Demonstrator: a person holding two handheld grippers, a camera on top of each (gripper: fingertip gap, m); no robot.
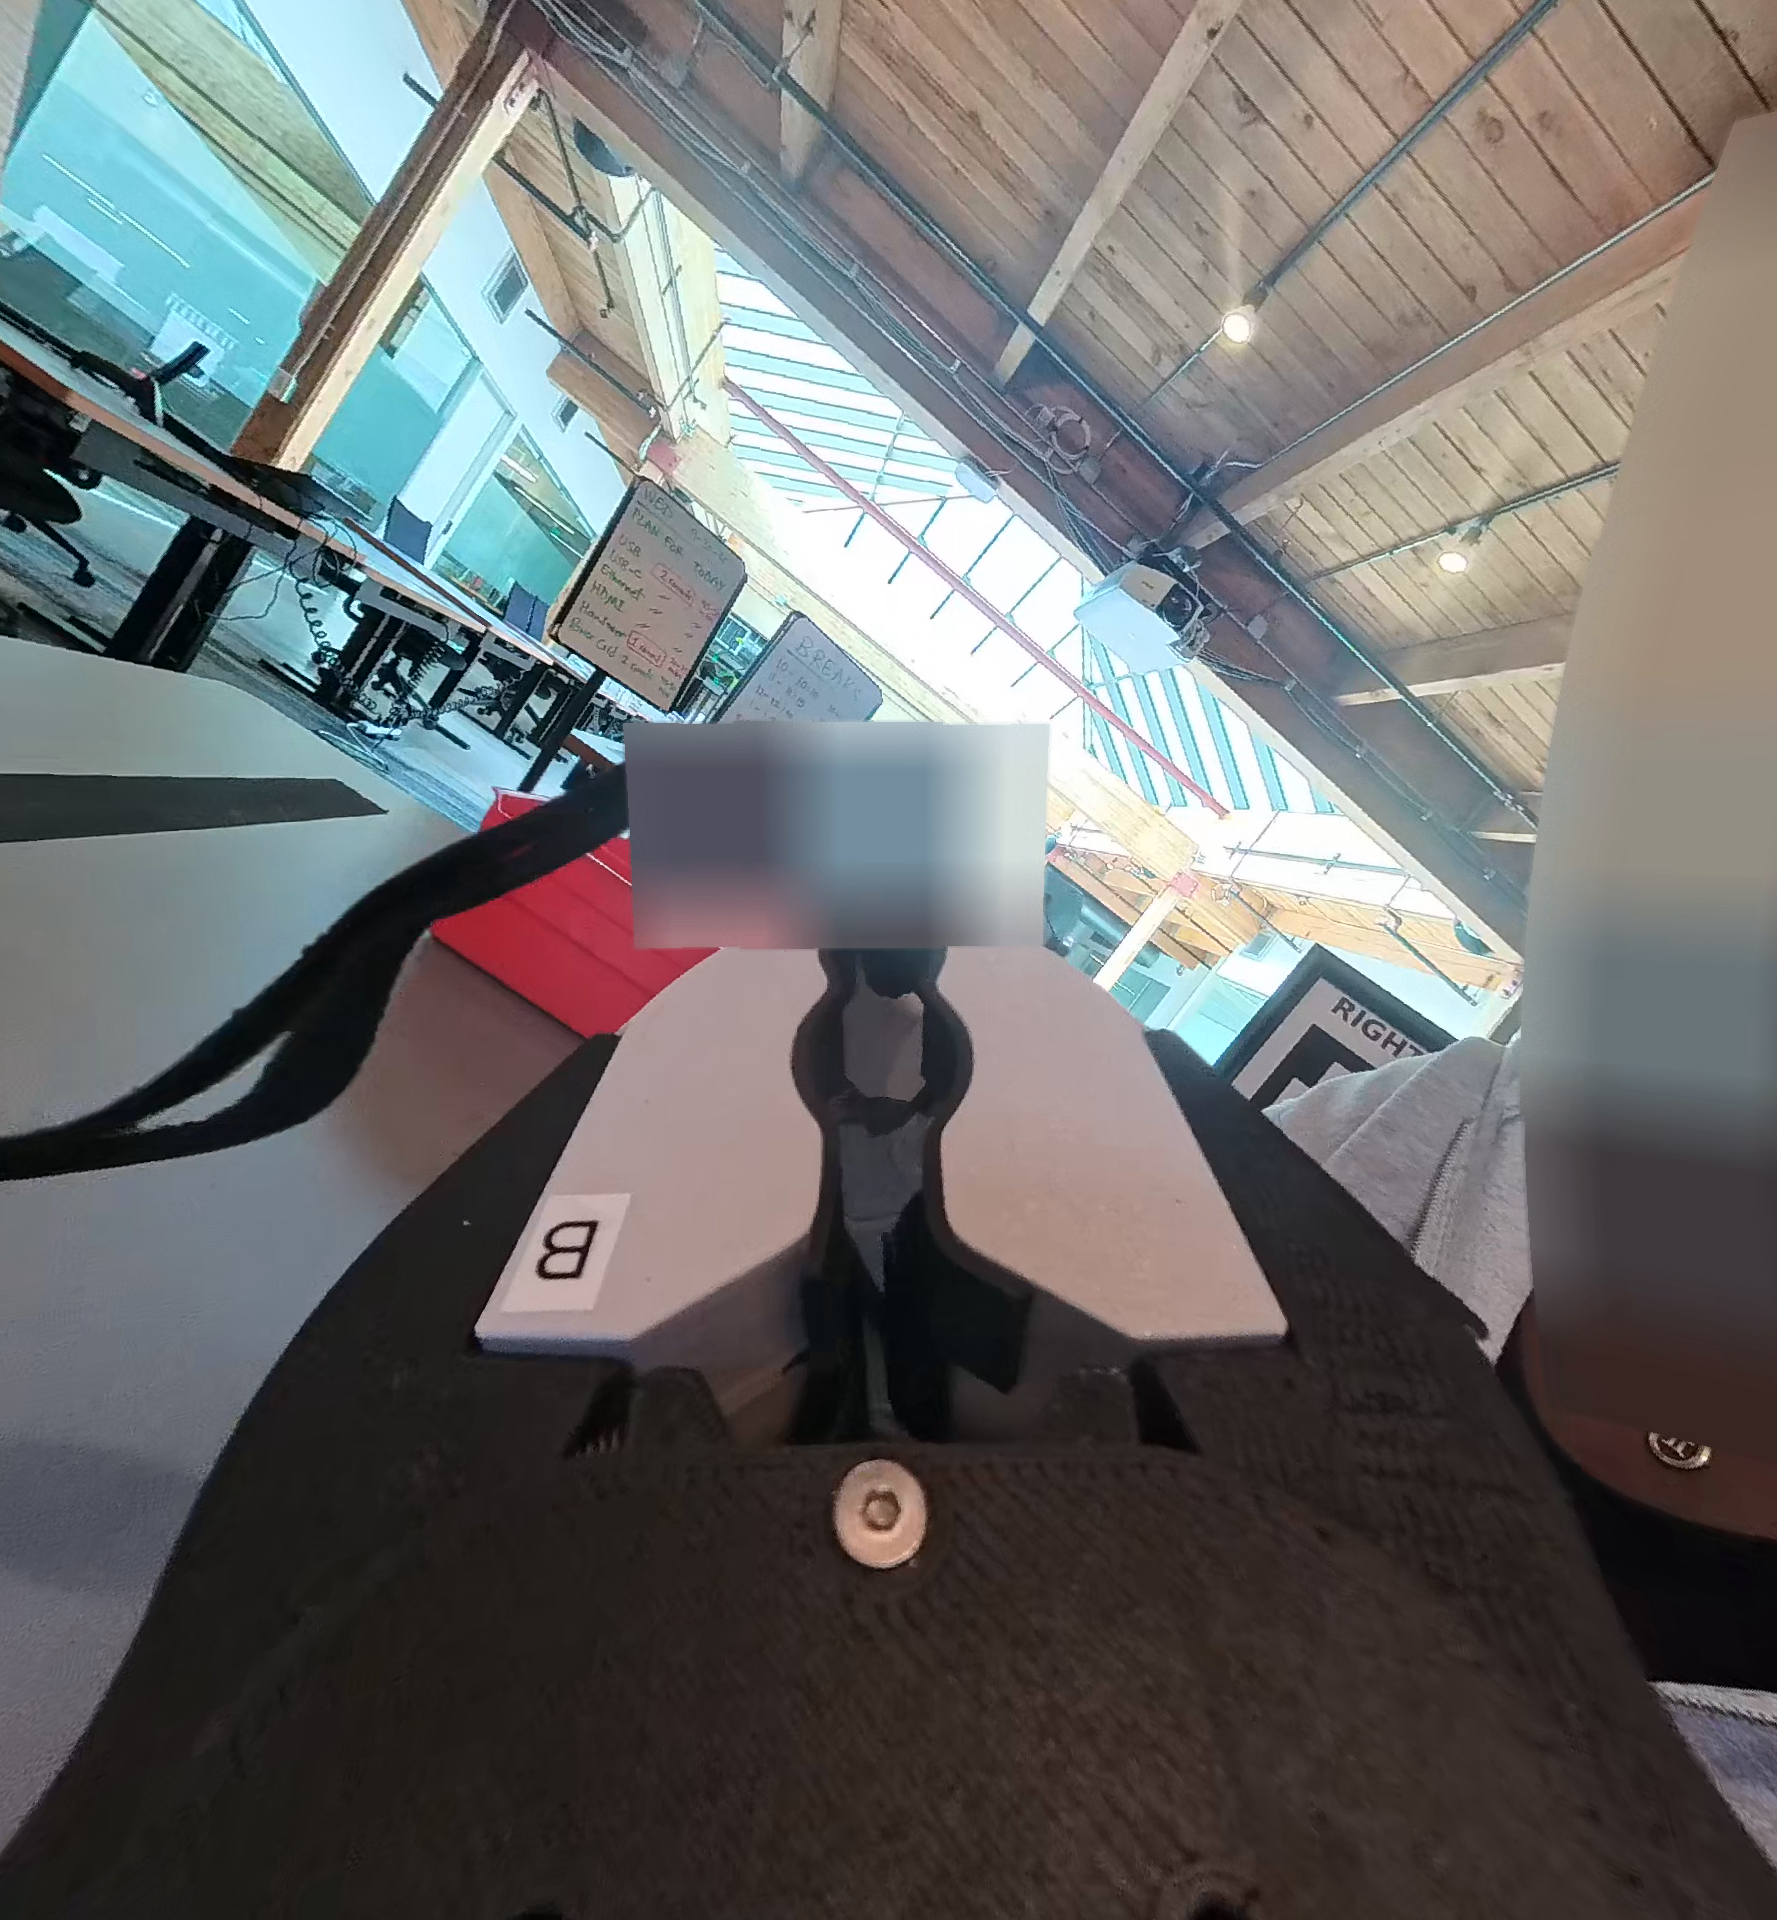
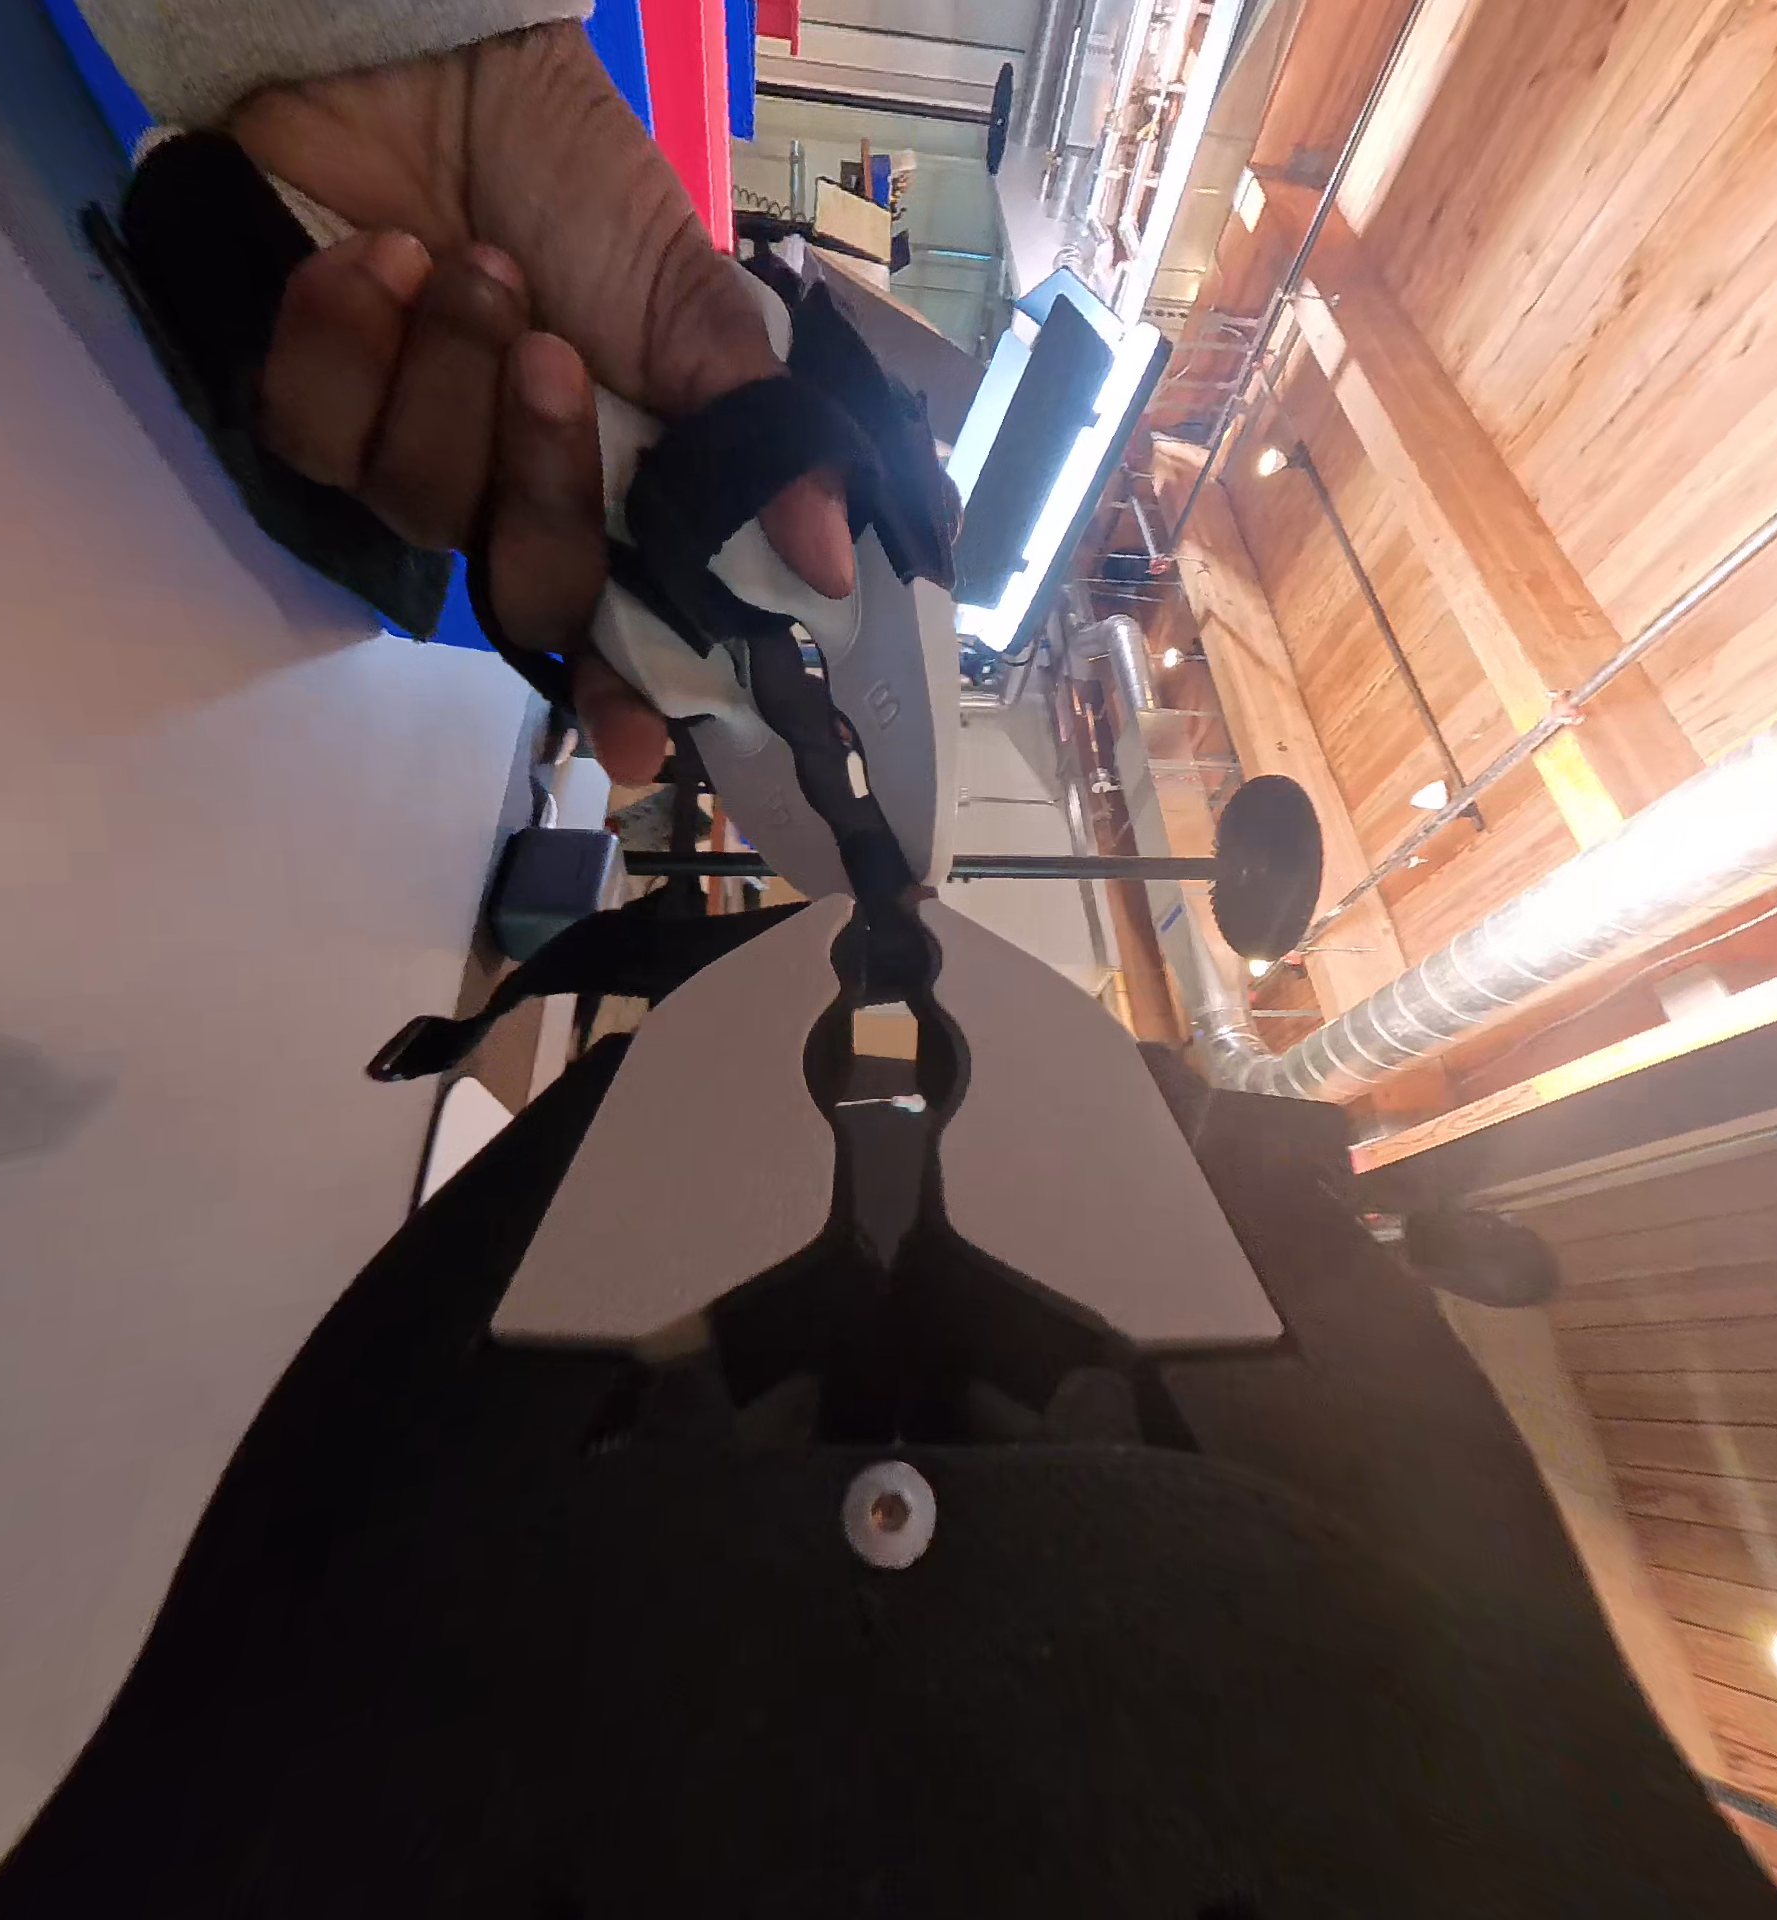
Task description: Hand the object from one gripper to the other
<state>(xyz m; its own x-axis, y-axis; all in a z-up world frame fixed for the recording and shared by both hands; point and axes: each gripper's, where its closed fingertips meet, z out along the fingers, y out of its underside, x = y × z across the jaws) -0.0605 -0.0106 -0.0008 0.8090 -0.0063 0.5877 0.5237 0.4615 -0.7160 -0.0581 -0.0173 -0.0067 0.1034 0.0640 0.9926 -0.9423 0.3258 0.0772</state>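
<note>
Meeting tip to tip above a pale table [image 1: 115,1403], the left gripper [image 1: 884,971] and the right gripper [image 2: 886,925] both have their grey fingers drawn together, leaving only the narrow scalloped slot between the pads. A black strap [image 1: 240,1060], the thing being handed over, runs from the left gripper's tips out to the left and trails over the tabletop. A mosaic patch covers the very tip in that view, so the exact pinch point is hidden, but dark webbing shows in the slot just below the patch and the left gripper appears to be clamped on it.

In the right wrist view the strap hangs out sideways from the spot where the two pairs of tips meet, and its loose end carries a small buckle [image 2: 401,1060]. Dark material also sits in the right gripper's tip notch, but I cannot tell whether that is the strap or just the black pad edges.

A person's hand [image 2: 468,312] grips the left gripper's handle, with a black band over the fingers and a light sleeve cuff [image 2: 271,52] at the wrist. A red bin [image 1: 551,914] stands on the table beyond the left gripper. Two whiteboards [image 1: 655,603] stand farther back under a wooden plank ceiling [image 1: 1279,208].
</note>
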